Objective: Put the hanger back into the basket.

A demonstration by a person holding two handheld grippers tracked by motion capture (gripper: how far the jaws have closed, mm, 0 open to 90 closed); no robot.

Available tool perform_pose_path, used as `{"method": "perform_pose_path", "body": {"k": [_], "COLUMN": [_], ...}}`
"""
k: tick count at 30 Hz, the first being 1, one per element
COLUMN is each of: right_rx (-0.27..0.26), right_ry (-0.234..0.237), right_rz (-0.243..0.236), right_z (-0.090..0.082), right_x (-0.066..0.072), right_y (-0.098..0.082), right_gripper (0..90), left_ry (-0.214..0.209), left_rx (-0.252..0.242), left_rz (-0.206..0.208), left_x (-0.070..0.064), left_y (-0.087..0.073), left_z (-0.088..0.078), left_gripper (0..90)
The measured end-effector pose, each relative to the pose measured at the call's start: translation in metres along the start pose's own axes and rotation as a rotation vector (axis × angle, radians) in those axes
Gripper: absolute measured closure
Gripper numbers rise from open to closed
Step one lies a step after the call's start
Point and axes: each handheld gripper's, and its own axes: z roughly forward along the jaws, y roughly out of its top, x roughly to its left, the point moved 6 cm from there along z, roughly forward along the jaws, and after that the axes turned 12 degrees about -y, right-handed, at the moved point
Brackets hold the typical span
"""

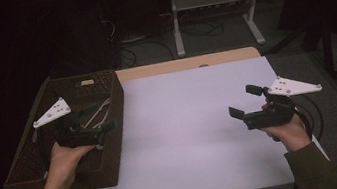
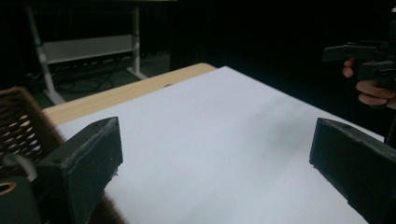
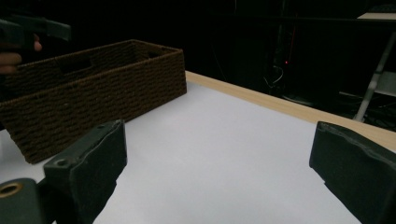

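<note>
- High view: the left hand-held gripper (image 1: 102, 118) hangs over the brown woven basket (image 1: 23, 166) at the left end of the worktop (image 1: 186, 122). Its jaws stand spread and point toward the white sheet, with nothing between them.
- Inside the basket, under this gripper, some pale cables (image 1: 99, 111) lie on the bottom. I cannot tell if the gripper touches them.
- A grey three-cornered plate sits on top of each gripper.
- The right hand-held gripper (image 1: 244, 101) is held above the right part of the worktop, well apart from the basket. Its jaws are also spread and empty, and they point to the left.
- Left gripper view: the two black jaws rise wide apart at the bottom corners, and between them is only the white surface. The basket wall (image 2: 18, 126) shows at the left edge. Farther off, at the upper right, the right hand (image 2: 369, 88) with its gripper is seen.
- Right gripper view: the jaws stand wide apart over the white surface, holding nothing. The basket (image 3: 93, 93) rests on the worktop to the left, and the left hand (image 3: 14, 53) with its gripper is above it at the upper left corner.
</note>
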Motion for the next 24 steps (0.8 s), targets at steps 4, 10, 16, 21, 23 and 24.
{"method": "perform_pose_path", "body": {"k": [4,10,16,21,23,24], "right_rx": [-0.013,-0.022,-0.038,-0.052,-0.054,-0.055], "right_ry": [0.006,0.016,0.027,0.030,0.031,0.031], "right_rz": [0.006,0.013,0.010,0.011,0.008,0.008], "right_z": [0.002,0.005,0.006,0.005,0.004,0.004], "right_x": [0.000,0.002,0.004,0.005,0.005,0.005], "right_y": [0.006,0.012,0.017,0.019,0.019,0.019], "right_gripper": [3.6,3.2,1.9,1.3,1.2,1.2], "left_ry": [-0.023,-0.038,-0.054,-0.058,-0.054,-0.051], "left_rx": [-0.004,-0.029,-0.044,-0.055,-0.057,-0.059], "left_rz": [0.015,0.026,0.023,0.026,0.030,0.032], "left_x": [-0.005,-0.008,-0.008,-0.010,-0.010,-0.009], "left_y": [-0.002,-0.006,-0.012,-0.016,-0.016,-0.016], "left_z": [0.010,0.017,0.021,0.025,0.025,0.025], "left_gripper": [2.4,2.3,2.3,2.3,2.3,2.3]}}
